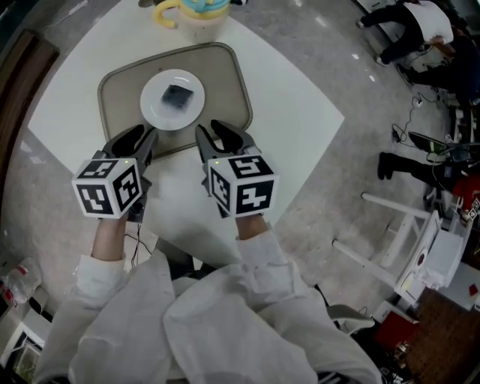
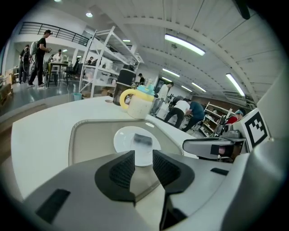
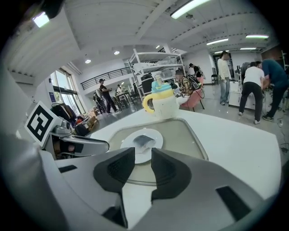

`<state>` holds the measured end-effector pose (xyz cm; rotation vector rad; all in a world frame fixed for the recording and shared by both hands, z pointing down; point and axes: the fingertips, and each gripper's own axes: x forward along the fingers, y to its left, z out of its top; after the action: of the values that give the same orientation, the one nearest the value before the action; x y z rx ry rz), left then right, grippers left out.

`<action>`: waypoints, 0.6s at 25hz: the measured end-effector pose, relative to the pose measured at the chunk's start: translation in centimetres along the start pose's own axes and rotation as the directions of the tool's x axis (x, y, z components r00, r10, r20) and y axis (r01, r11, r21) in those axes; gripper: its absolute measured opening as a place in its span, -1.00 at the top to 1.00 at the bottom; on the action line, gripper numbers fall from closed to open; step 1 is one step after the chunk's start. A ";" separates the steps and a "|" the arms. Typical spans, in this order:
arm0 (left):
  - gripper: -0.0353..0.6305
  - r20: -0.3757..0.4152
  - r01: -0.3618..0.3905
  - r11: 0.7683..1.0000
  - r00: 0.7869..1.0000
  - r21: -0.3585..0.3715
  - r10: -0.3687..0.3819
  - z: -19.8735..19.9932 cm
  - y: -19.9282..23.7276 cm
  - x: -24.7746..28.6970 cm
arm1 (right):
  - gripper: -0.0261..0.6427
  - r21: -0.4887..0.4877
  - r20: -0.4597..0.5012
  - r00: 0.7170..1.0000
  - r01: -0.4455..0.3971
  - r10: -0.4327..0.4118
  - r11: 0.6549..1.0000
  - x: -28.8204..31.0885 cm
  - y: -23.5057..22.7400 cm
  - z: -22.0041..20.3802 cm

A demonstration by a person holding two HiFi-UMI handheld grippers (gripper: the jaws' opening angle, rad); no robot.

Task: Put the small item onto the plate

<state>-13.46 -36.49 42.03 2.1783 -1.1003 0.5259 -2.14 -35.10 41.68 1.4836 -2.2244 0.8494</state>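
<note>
A small dark flat item point(image 1: 178, 97) lies on the white plate point(image 1: 150, 105), which stands on a beige tray point(image 1: 225, 82). My left gripper point(image 1: 144, 137) and right gripper point(image 1: 209, 129) hover side by side at the tray's near edge, a little short of the plate. Both are open with nothing between the jaws. In the left gripper view the item point(image 2: 143, 139) and plate point(image 2: 124, 140) show beyond the empty gap of the gripper point(image 2: 143, 155). In the right gripper view the item point(image 3: 143, 141) rests on the plate point(image 3: 128, 140), ahead of the gripper point(image 3: 143, 153).
A white mug with a yellow handle and blue lid point(image 1: 196, 11) stands just past the tray's far edge on the white table point(image 1: 292, 120). People and shelving stand in the room beyond the table. Chairs and clutter sit on the floor at the right.
</note>
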 end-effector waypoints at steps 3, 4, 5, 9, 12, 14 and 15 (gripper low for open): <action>0.52 0.032 0.009 1.000 0.999 0.009 -0.009 -0.1 -2.0 -1.4 | 0.61 -0.016 0.030 0.999 -0.030 0.031 0.999 -2.1 0.9 0.0; 0.53 0.045 0.011 1.000 0.999 0.011 -0.011 -0.2 -2.7 -1.9 | 0.66 -0.018 0.041 0.998 -0.036 0.037 0.999 -2.9 1.0 0.0; 0.55 0.058 0.011 1.000 0.998 0.013 -0.012 -0.3 -3.5 -2.5 | 0.70 -0.018 0.053 0.998 -0.040 0.041 0.999 -3.8 1.1 0.1; 0.66 0.093 0.005 1.000 0.996 0.015 -0.007 -1.2 -6.2 -4.4 | 0.78 -0.027 0.079 0.995 -0.052 0.054 0.998 -7.4 1.5 -0.4; 0.74 0.111 0.002 1.000 0.994 0.027 -0.005 -1.9 -8.2 -5.6 | 0.79 -0.051 0.086 0.994 -0.066 0.071 0.996 -9.8 1.7 -1.0; 0.77 0.126 0.011 0.999 0.992 0.039 -0.016 -2.3 -9.9 -6.4 | 0.81 -0.065 0.095 0.992 -0.079 0.085 0.995 -11.5 1.9 -1.2; 0.79 0.134 0.020 0.999 0.991 0.043 -0.026 -2.5 -10.9 -6.9 | 0.81 -0.072 0.099 0.991 -0.087 0.094 0.994 -12.4 2.1 -1.3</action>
<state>-8.64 -26.03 35.81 2.2878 -1.1424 0.4003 0.85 -24.78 34.99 1.4348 -2.3867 0.7314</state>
